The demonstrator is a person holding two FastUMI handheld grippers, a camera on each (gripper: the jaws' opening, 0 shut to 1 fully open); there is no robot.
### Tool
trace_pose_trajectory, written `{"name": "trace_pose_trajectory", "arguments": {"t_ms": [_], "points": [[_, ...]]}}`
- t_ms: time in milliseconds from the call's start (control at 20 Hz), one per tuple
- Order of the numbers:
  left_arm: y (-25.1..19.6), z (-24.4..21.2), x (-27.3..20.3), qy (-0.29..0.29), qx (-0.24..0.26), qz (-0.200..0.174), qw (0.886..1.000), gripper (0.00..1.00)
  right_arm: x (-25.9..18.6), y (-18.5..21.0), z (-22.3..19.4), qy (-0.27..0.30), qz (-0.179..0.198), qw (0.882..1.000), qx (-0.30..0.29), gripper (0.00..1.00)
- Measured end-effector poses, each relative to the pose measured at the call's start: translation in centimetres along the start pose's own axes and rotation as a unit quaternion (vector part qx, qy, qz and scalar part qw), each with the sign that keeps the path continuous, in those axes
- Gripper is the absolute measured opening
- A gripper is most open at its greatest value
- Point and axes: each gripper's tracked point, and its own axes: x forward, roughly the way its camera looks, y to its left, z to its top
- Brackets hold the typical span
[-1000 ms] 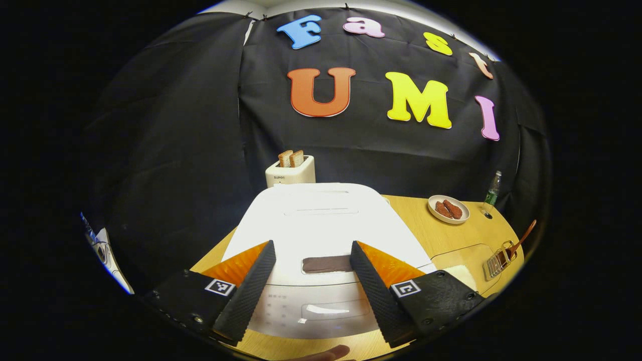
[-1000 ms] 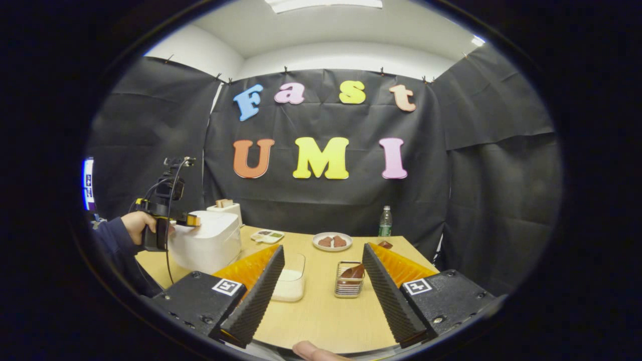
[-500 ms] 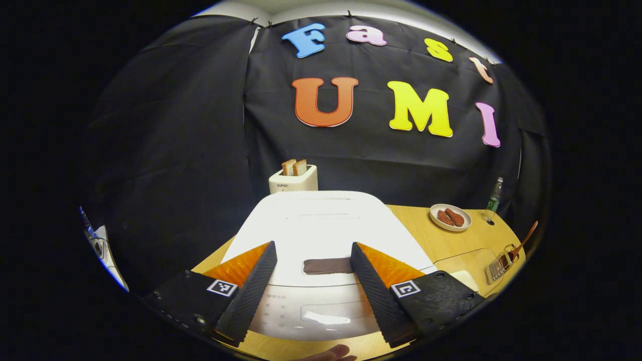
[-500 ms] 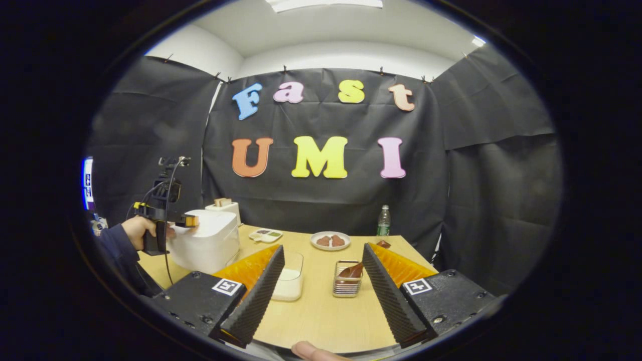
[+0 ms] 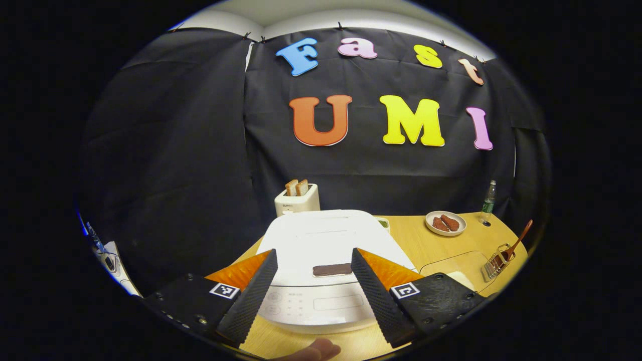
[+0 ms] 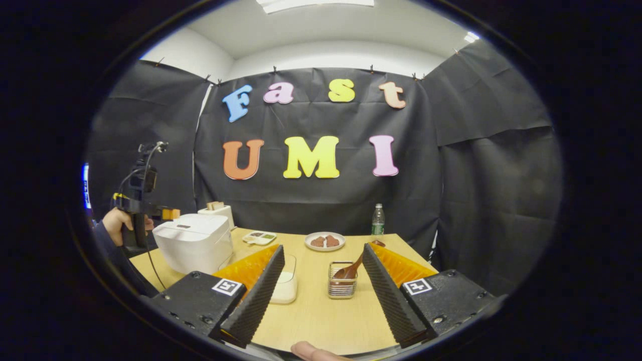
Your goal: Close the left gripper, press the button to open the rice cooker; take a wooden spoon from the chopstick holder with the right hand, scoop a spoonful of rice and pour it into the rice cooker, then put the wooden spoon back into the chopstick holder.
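Hovering your left gripper [image 5: 313, 291] with fingers spread before the closed white rice cooker [image 5: 326, 250] on the tabletop [image 5: 441, 245], you should press them together first, then push squarely on its dark rectangular lid button [image 5: 332, 270].

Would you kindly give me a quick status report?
Left gripper open, before rice cooker, lid shut. Right gripper open, facing wooden spoon in chopstick holder. Nothing in the way.
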Motion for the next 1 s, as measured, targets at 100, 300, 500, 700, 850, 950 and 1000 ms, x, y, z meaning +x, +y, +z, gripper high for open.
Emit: {"name": "trace_pose_trajectory", "arguments": {"t_ms": [100, 300, 500, 700, 850, 950, 1000], "points": [[-0.6, 0.9, -2.3, -0.010, -0.007, -0.010, 1.000, 0.93, 0.1, 0.0, 0.2, -0.002, -0.003, 1.000, 0.003, 0.99], [-1.5, 2.0, -6.9, -0.037, 0.001, -0.015, 0.999, 0.94, -0.1, 0.1, 0.7, -0.008, -0.008, 1.000, 0.000, 1.00], [-2.8, 2.3, -11.6, -0.057, -0.019, -0.034, 0.998, 0.94, -0.8, -0.3, 2.0, -0.024, -0.016, 1.000, -0.002, 0.99], [-3.4, 2.5, -16.2, -0.088, -0.025, -0.043, 0.995, 0.94, -1.7, -1.0, 3.0, -0.034, -0.025, 0.999, 0.010, 1.00], [-3.1, 2.3, -18.9, -0.097, -0.025, -0.035, 0.994, 0.94, -2.4, -1.4, 3.8, -0.043, -0.030, 0.999, 0.010, 1.00], [-2.8, 2.9, -20.5, -0.117, -0.026, -0.033, 0.992, 0.94, -3.0, -1.3, 4.2, -0.048, -0.030, 0.998, 0.009, 1.00], [-2.8, 2.8, -21.4, -0.121, -0.028, -0.037, 0.992, 0.94, -3.3, -1.2, 4.3, -0.050, -0.029, 0.998, 0.008, 1.00]]}}
